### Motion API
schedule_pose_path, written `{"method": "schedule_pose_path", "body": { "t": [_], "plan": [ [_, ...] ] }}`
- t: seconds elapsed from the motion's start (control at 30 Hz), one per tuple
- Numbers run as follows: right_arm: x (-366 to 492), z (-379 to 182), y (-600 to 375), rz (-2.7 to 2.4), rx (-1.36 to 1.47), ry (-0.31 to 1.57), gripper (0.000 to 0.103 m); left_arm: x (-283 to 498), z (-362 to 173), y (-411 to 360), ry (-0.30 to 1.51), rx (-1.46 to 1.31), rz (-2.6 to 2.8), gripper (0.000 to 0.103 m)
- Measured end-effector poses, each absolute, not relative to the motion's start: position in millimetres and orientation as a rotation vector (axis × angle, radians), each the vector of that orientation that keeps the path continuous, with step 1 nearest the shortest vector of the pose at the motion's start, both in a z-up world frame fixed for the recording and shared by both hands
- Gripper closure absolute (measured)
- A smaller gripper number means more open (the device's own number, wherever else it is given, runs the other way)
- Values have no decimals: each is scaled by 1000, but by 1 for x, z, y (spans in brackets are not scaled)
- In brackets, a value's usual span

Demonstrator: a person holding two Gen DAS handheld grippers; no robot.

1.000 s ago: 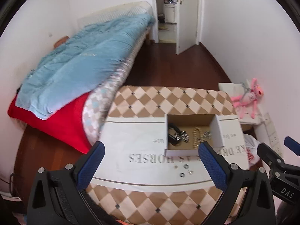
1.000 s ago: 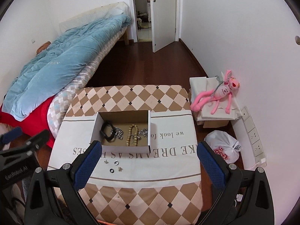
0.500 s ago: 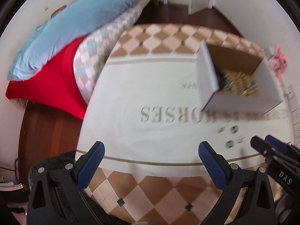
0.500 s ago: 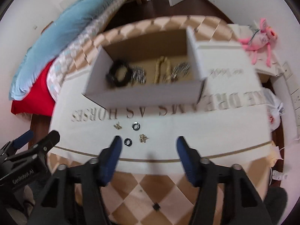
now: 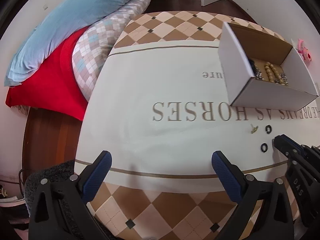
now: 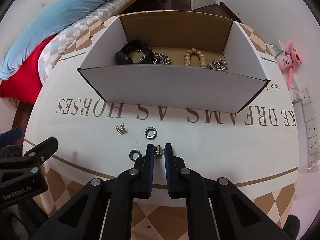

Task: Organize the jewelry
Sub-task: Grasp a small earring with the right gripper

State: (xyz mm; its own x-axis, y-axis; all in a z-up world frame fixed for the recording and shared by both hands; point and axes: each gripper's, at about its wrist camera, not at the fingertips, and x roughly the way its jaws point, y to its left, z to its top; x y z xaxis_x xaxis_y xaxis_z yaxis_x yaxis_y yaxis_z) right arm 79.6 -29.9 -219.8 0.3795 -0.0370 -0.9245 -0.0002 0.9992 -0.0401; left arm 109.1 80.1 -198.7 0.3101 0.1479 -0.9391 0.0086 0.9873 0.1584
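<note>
A white cardboard box [image 6: 172,82] stands on the table and holds a black bracelet [image 6: 134,53], silver chains [image 6: 162,59] and a wooden bead string [image 6: 195,57]. In front of it lie a small gold earring [image 6: 121,129], a dark ring [image 6: 150,133] and a second dark ring [image 6: 134,154]. My right gripper [image 6: 159,150] is down at the table, its jaws nearly closed around a small gold earring [image 6: 158,151]. My left gripper [image 5: 160,160] is open and empty over the left of the table. The box [image 5: 266,76] shows at the right of the left wrist view.
The table wears a white cloth with lettering [image 5: 190,112] and a checked border. A bed with a blue quilt [image 5: 66,24] and red blanket [image 5: 52,80] is close on the left. A pink plush toy [image 6: 290,60] and wall sockets [image 6: 312,128] are on the right.
Both grippers have dropped toward the table. The right gripper has moved in on the small gold earring and narrowed its jaws from wide open to almost shut around it.
</note>
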Motion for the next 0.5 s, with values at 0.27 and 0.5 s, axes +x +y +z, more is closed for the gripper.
{"method": "schedule_pose_path", "body": {
  "t": [0.27, 0.5],
  "plan": [
    [57, -192, -78, -74, 93, 1145, 97, 103, -204, 30, 1265, 121, -35, 1],
    [44, -188, -126, -165, 138, 1148, 97, 98, -218, -22, 1251, 176, -137, 11]
  ]
}}
